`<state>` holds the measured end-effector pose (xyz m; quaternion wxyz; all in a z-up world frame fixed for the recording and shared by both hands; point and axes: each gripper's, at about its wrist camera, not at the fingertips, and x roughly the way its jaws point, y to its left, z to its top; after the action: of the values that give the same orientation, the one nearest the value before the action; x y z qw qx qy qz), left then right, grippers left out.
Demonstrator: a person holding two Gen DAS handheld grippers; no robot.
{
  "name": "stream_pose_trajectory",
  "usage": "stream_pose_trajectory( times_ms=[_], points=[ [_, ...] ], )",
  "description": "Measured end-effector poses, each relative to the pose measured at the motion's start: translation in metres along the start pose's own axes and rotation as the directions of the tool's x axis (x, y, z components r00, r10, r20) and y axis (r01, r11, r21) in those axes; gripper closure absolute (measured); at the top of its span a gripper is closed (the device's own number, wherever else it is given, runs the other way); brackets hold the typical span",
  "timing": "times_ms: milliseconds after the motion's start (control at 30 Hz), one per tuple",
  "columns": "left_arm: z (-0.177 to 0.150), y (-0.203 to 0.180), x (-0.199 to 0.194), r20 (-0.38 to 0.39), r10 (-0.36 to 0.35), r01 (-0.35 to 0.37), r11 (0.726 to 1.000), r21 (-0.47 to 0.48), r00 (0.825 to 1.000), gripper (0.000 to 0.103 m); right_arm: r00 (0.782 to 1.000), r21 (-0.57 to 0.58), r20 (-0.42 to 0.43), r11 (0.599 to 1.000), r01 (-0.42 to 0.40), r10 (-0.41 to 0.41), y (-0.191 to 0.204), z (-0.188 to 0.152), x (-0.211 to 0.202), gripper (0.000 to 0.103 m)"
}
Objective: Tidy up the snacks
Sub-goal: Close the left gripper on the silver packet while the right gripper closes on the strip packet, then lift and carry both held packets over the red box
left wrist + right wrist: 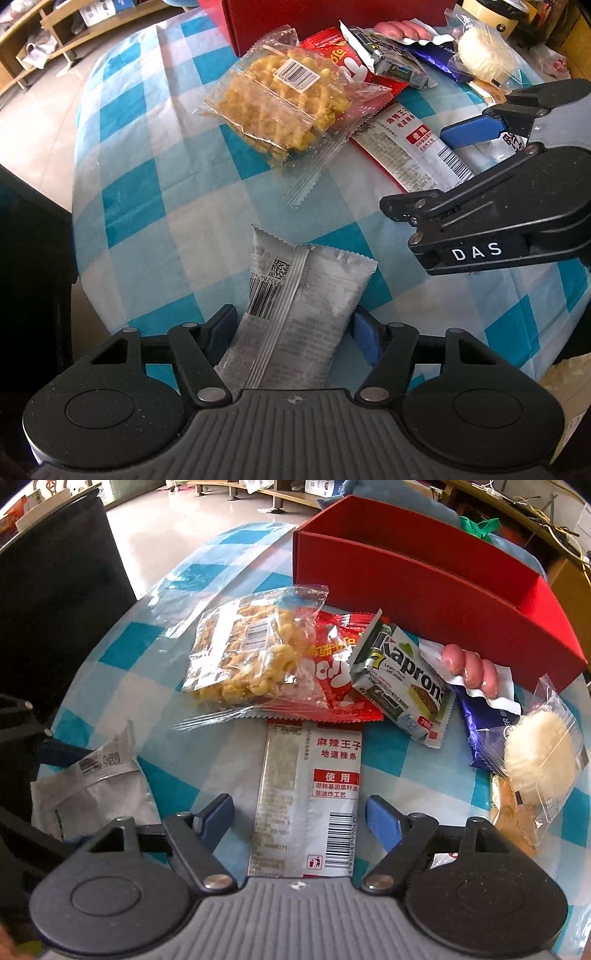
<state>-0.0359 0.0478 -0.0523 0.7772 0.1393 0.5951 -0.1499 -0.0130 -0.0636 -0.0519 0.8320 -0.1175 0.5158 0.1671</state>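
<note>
The left hand-held gripper [293, 334] has a grey packet [295, 306] between its blue pads, pinching it at the near end; the packet's long axis runs straight away from the gripper, its free end lifted over the checked tabletop [147, 206].

The right hand-held gripper [300, 818] is spread wide and holds nothing. A spicy strip packet [308, 797] lies flat right between its fingers, long axis pointing away from the gripper toward the far side, so the pads sit on either side of its narrow width, not yet touching it as far as I can see. This looks like the next pick, and the right gripper is clearly the nearer one.

The red box [424, 579] stands at the far side, open at the top, beyond the heap: waffle bag [243, 653], red packet [332, 675], wafer [402, 679], sausages [471, 668] and rice cake [539, 753] to the right. I'd guess both packets go forward into that box, over the pile.
</note>
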Motion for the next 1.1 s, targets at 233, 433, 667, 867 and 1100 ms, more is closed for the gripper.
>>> stream_pose_trajectory(
  times_ms=[233, 433, 667, 867, 1100],
  points=[
    [0.000, 0.002, 0.002, -0.005, 0.007, -0.008, 1.000, -0.013, 1.000, 0.025, 1.000, 0.041, 0.017, 0.999, -0.024, 0.024, -0.011, -0.006, -0.014, 0.057],
    [0.001, 0.002, -0.001, 0.003, -0.004, 0.004, 1.000, -0.025, 1.000, 0.035, 0.999, 0.042, 0.038, 0.999, -0.020, 0.018, -0.009, -0.013, -0.028, 0.060],
    [0.005, 0.000, -0.006, 0.012, -0.002, 0.003, 0.999, -0.043, 1.000, 0.045, 0.995, 0.080, 0.096, 0.997, -0.008, 0.001, -0.013, -0.019, -0.050, 0.060],
    [0.006, -0.003, -0.008, 0.024, 0.012, -0.011, 0.999, -0.046, 1.000, 0.049, 0.990, 0.108, 0.142, 0.994, 0.010, -0.025, -0.020, -0.021, -0.064, 0.061],
    [0.008, -0.004, -0.014, 0.066, 0.029, -0.023, 0.997, -0.079, 0.997, 0.053, 0.981, 0.109, 0.181, 0.992, 0.056, -0.075, -0.021, -0.020, -0.072, 0.061]
  ],
)
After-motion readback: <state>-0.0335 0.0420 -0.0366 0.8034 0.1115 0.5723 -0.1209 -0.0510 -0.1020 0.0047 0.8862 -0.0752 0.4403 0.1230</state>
